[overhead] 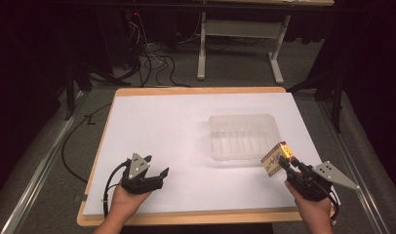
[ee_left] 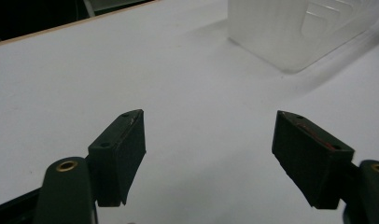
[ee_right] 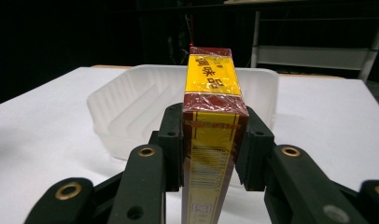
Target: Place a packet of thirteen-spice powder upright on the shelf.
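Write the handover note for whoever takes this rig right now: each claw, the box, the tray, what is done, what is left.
Right claw: shut on the yellow and red box, held above the table just short of the clear plastic tray.
Left claw: open, nothing between the jaws, low over the white sheet at the near left.
Done: box picked up and brought to the tray's near right corner.
Left: probably carry it over the rim and release it into the tray, which looks empty.
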Available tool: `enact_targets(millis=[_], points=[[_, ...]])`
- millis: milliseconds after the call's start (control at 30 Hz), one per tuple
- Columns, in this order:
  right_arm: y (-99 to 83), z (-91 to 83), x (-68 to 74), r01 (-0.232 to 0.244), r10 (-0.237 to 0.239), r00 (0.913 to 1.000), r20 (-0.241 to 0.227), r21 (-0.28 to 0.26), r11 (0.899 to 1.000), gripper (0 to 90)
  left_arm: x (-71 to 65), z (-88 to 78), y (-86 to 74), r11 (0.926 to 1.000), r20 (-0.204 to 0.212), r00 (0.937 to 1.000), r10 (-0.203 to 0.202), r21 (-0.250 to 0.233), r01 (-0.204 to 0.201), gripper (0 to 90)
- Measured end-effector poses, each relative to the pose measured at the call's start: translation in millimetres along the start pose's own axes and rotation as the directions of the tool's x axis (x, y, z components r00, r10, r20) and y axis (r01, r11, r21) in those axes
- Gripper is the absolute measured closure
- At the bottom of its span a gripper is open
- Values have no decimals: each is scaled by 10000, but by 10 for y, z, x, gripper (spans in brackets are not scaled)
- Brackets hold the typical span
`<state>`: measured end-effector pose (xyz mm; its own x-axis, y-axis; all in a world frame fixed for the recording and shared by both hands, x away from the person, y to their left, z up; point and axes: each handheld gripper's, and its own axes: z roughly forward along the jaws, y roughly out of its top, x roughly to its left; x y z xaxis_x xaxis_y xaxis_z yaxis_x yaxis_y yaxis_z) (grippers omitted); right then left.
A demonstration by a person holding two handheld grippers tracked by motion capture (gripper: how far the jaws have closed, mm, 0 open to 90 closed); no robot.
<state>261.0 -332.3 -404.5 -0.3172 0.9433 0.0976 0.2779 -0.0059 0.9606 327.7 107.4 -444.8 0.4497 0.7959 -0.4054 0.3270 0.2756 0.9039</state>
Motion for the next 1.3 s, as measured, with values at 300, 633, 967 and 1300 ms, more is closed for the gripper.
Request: enact_targets(millis=[300,633,967,1300], points=[[122,-32,-8,-276,295,9986,428,-437,9987,685,66,-38,48,9984,-205,9987,-470,-325,463,249],[255,130,4,-355,416,9948,926,-667,9971,685,71,-48,44,9984,-186,9986,-503,-253,498,250],[378,321,-2,-222,318,9906,1331,-733,9971,686,75,-13,53,9991,-288,9989,-357,-243,350,250],[481,554,-32,26,69,9848,1734,-543,9985,685,70,-25,52,9990,-240,9989,-406,-203,402,251]])
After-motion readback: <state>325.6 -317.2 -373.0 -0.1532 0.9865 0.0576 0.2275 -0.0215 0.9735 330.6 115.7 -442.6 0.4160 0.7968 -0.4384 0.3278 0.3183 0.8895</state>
